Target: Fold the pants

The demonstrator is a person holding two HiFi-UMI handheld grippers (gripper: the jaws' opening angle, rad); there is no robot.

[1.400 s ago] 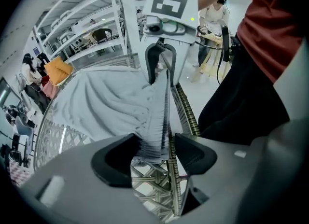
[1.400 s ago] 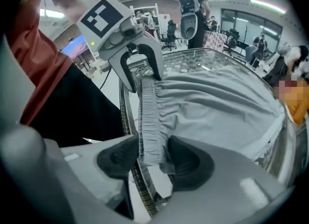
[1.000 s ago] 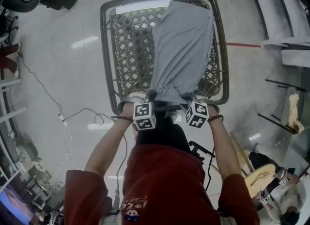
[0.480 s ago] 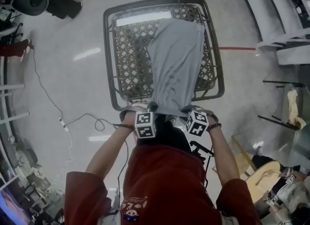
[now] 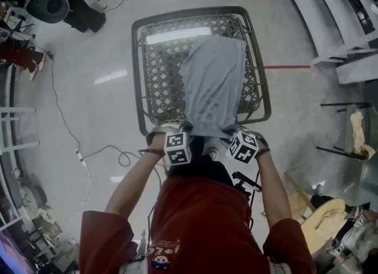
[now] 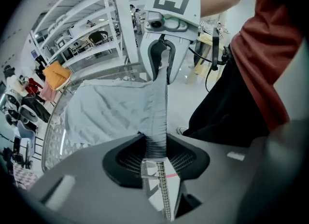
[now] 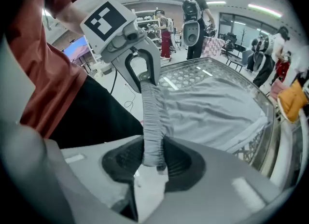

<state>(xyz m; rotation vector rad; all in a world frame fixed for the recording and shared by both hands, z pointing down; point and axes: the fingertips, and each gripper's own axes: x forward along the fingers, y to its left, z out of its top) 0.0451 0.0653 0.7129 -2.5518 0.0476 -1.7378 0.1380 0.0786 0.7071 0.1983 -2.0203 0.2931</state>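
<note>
My left gripper point(image 5: 184, 132) and right gripper point(image 5: 231, 132) are each clamped on the gathered waistband point(image 7: 153, 121) of the light grey cloth pants point(image 5: 212, 84), at the near rim of the black-framed metal lattice table point(image 5: 137, 78). The hem point(image 5: 215, 38) has drawn back from the far rim. I judge the fold is starting.

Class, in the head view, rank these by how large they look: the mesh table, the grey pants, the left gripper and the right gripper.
1. mesh table
2. grey pants
3. left gripper and right gripper: these look alike, so they are not ranked. Both are nearer the camera than the table.
</note>
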